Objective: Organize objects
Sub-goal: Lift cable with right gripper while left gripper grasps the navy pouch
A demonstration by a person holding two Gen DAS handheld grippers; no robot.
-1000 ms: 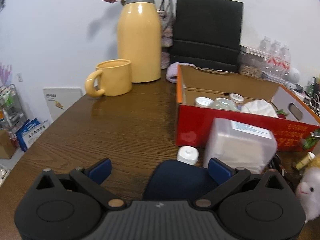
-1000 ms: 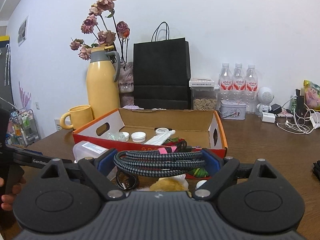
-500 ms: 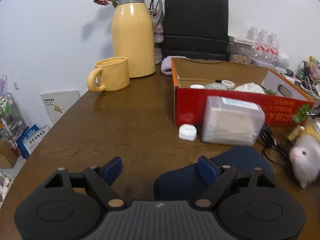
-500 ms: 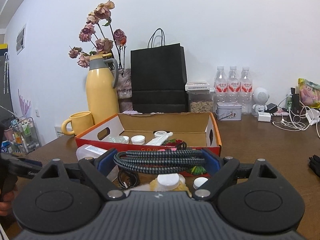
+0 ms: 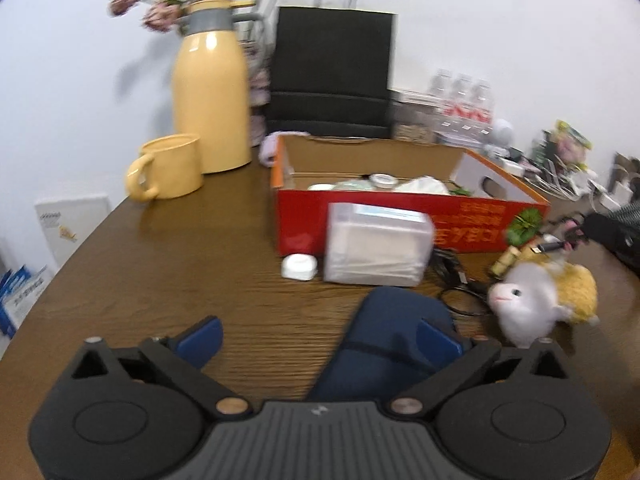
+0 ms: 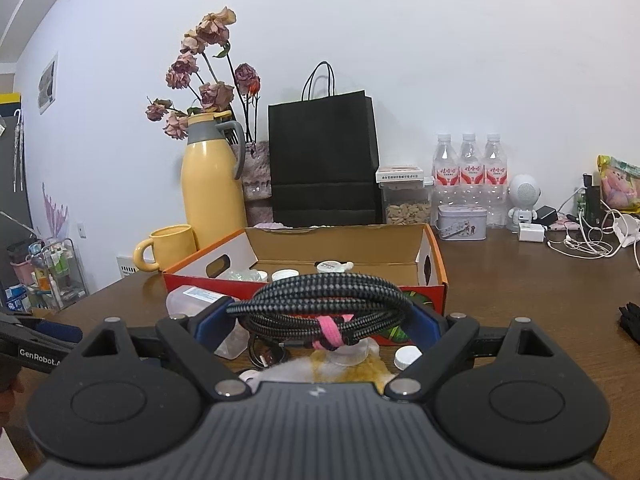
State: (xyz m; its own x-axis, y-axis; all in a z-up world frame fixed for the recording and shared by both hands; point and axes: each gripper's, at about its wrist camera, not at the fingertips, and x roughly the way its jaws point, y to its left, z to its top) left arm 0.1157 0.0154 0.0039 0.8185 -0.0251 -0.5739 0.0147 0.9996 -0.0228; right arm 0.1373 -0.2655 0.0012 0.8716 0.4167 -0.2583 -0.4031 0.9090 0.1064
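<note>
A dark blue pouch (image 5: 392,344) lies on the wooden table, partly between the jaws of my left gripper (image 5: 318,336) and up against its right finger. Those jaws are opening and do not press on the pouch. My right gripper (image 6: 320,316) is shut on a coiled black braided cable (image 6: 320,300) bound with a pink tie, held above the table in front of the red cardboard box (image 6: 436,252). That box (image 5: 400,220) holds several small white jars and caps. In the left wrist view the cable (image 5: 616,228) shows at the right edge.
A clear plastic container (image 5: 376,244) and a white cap (image 5: 299,266) lie before the box, with a plush toy (image 5: 532,300) and a loose black cord to their right. A yellow jug (image 5: 210,108), a yellow mug (image 5: 170,168), a black bag (image 5: 332,72) and bottles stand behind.
My left gripper has drawn back from the box and swung right; its jaws narrowed briefly, then widened. The pouch now sits toward its right finger. The right gripper still holds the cable.
</note>
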